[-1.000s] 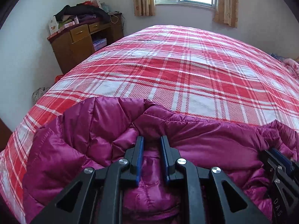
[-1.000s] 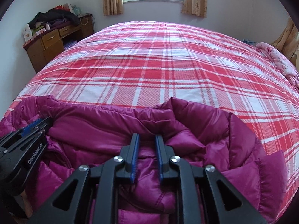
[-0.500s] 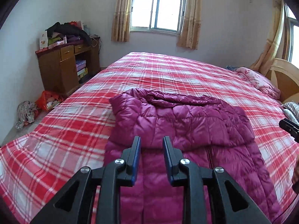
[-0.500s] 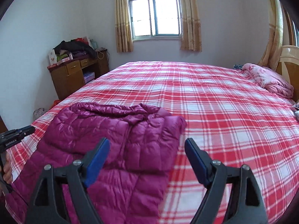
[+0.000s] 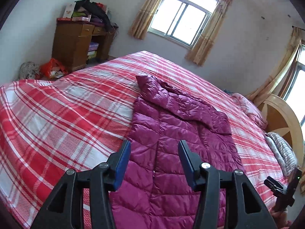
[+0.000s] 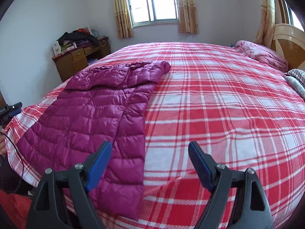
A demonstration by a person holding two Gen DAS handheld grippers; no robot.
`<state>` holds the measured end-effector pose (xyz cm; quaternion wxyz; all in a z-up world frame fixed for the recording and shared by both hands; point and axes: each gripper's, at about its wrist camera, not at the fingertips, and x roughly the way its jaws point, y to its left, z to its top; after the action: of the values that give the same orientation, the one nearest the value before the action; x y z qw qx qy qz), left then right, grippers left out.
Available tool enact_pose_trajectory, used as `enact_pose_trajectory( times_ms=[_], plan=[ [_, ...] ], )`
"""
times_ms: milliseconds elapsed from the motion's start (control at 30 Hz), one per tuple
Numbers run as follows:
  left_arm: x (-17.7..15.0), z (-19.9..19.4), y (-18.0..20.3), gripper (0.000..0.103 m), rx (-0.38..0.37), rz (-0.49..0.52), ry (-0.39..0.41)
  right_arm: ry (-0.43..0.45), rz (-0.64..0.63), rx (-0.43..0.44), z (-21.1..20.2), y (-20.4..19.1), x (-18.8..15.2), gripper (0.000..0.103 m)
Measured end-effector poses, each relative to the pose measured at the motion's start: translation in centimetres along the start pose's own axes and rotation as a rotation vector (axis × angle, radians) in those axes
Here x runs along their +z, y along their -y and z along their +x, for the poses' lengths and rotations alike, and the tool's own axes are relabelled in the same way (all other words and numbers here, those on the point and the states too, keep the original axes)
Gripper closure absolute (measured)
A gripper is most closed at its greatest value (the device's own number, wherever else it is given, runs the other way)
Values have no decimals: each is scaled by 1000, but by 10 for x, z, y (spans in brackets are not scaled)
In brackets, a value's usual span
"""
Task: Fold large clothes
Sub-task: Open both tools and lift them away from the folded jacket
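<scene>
A magenta quilted down jacket [image 5: 171,143] lies flat and long on the red plaid bed [image 5: 57,118], its far end folded back over itself. My left gripper [image 5: 154,150] hangs above the jacket's near end, its jaws opening, nothing between the blue pads. In the right wrist view the same jacket [image 6: 91,118] stretches along the bed's left side. My right gripper [image 6: 150,152] stands open over the jacket's near right edge and holds nothing. Each gripper shows at the edge of the other's view.
A wooden desk [image 5: 76,43] piled with clothes stands by the far wall, with bags on the floor beside it. A pink blanket [image 6: 263,55] and striped pillows [image 6: 297,78] lie by the headboard [image 6: 287,42]. Bare plaid bedding [image 6: 219,105] spreads to the right of the jacket.
Both grippers let go of the jacket's fold and pulled back toward the near end of the bed. Both opened, the right one wide. The jacket now lies folded over at its far end.
</scene>
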<state>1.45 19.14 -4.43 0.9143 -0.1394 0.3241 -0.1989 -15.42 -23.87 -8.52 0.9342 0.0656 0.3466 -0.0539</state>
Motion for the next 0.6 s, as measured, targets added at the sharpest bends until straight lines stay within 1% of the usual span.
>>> enact_pose_trajectory(
  times_ms=[67, 133, 167, 233, 300, 333, 367, 433, 500, 567, 600],
  plan=[
    [-5, 3, 5, 50, 48, 52, -11, -53, 30, 60, 7, -2, -4, 19],
    [-5, 8, 9, 50, 110, 105, -34, -54, 51, 79, 9, -2, -4, 20],
    [-5, 10, 11, 50, 122, 124, -47, -52, 52, 86, 10, -2, -3, 20],
    [-5, 11, 11, 50, 116, 151, -77, -55, 53, 92, 9, -2, -4, 20],
    [-8, 10, 10, 50, 75, 202, -148, -56, 63, 89, 8, 0, -6, 20],
    [-12, 8, 10, 50, 66, 239, -179, -58, 75, 91, 7, 2, -7, 20],
    [-16, 2, 9, 50, 70, 275, -192, -65, 89, 95, 8, 5, -8, 20],
    [-26, -12, 3, 50, 88, 313, -180, -86, 112, 103, 9, 7, -11, 20],
    [-36, -23, -10, 49, 98, 293, -172, -104, 128, 103, 10, 9, -15, 20],
    [-47, -28, -27, 43, 66, 207, -184, -120, 142, 111, 11, 10, -20, 20],
    [-51, -27, -34, 43, 46, 167, -199, -126, 148, 113, 11, 9, -22, 20]
  ],
)
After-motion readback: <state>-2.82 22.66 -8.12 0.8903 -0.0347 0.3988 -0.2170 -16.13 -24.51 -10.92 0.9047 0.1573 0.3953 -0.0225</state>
